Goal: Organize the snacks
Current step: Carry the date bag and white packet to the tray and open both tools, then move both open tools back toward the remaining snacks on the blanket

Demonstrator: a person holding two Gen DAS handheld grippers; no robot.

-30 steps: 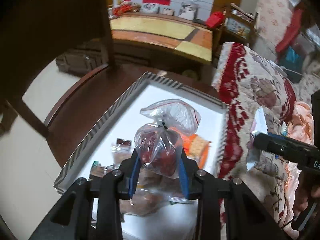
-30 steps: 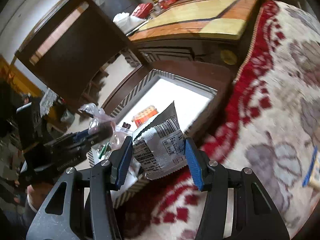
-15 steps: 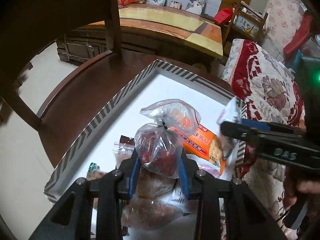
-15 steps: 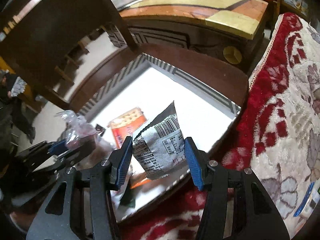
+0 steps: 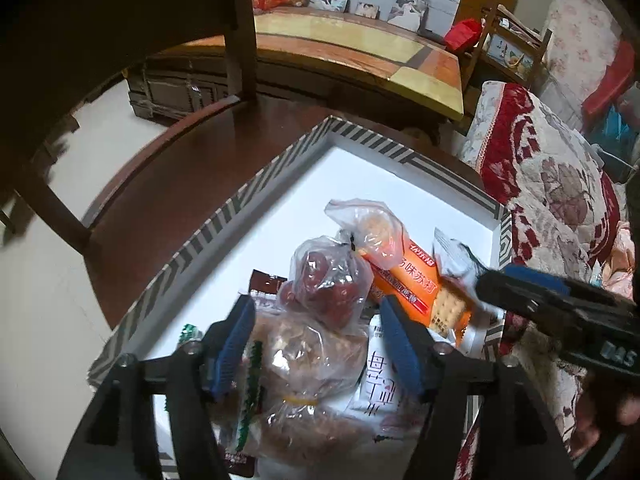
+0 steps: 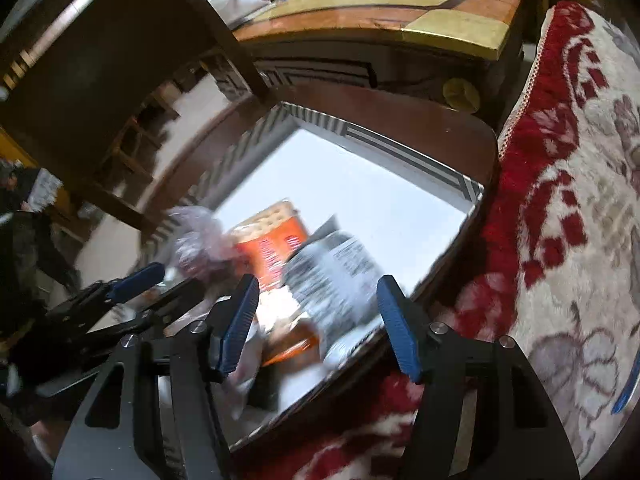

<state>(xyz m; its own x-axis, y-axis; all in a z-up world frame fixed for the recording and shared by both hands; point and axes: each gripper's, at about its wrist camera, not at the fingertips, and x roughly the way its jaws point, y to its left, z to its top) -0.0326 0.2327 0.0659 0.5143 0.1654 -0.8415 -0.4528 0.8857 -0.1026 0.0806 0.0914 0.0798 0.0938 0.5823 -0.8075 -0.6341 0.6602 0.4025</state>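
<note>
Snack tray [image 5: 224, 216]: several packets already in.
- Your left gripper [image 5: 316, 340]: jaws opening, clear of the bag of red dates [image 5: 324, 284] between them.
- Your right gripper [image 6: 316, 320]: jaws opening, silver packet [image 6: 336, 276] dropping loose.

Remaining: cannot tell.

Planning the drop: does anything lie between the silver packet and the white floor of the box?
Yes. The orange cracker pack lies partly under the silver packet in the box, so it would likely land on that, not bare floor. The right tool's jaws are opening around the packet.
</note>
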